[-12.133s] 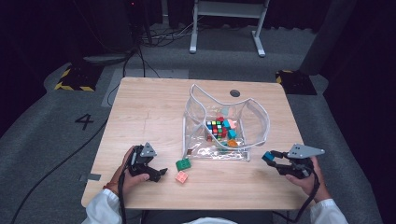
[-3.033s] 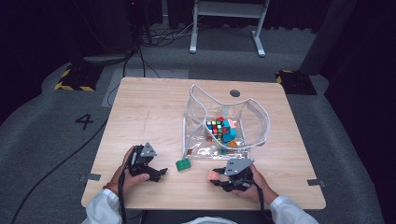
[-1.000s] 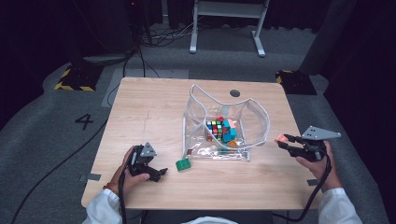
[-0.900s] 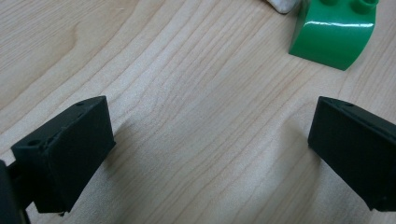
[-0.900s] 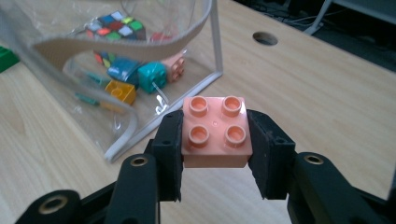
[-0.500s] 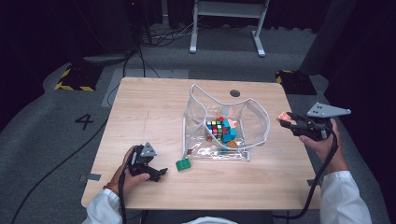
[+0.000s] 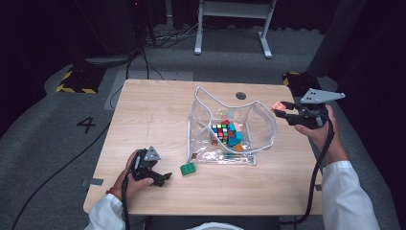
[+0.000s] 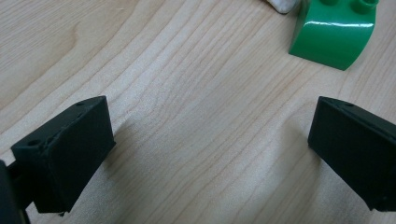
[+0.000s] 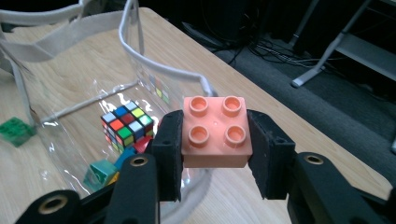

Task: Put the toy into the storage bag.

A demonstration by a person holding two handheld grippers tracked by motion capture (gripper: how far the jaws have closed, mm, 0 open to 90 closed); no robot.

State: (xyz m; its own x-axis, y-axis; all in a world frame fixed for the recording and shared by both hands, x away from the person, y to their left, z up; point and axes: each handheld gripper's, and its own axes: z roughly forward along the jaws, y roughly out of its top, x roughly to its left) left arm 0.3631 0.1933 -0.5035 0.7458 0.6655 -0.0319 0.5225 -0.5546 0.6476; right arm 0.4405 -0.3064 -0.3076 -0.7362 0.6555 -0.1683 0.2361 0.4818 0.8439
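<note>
**Orange brick clamped beside the clear bag**

Your right gripper (image 9: 215, 154) has its fingers clamped on the orange brick (image 9: 215, 131), studs up, in the middle of the right gripper view. In the high view that brick (image 7: 277, 106) sits right of centre, just beside the rim of the clear bag (image 7: 268, 125). A colour cube (image 9: 127, 123) lies inside the bag. At lower left, your left gripper (image 7: 160, 177) rests on the worktop (image 7: 153, 115), fingers wide apart, a green brick (image 8: 334, 35) near them.
</note>
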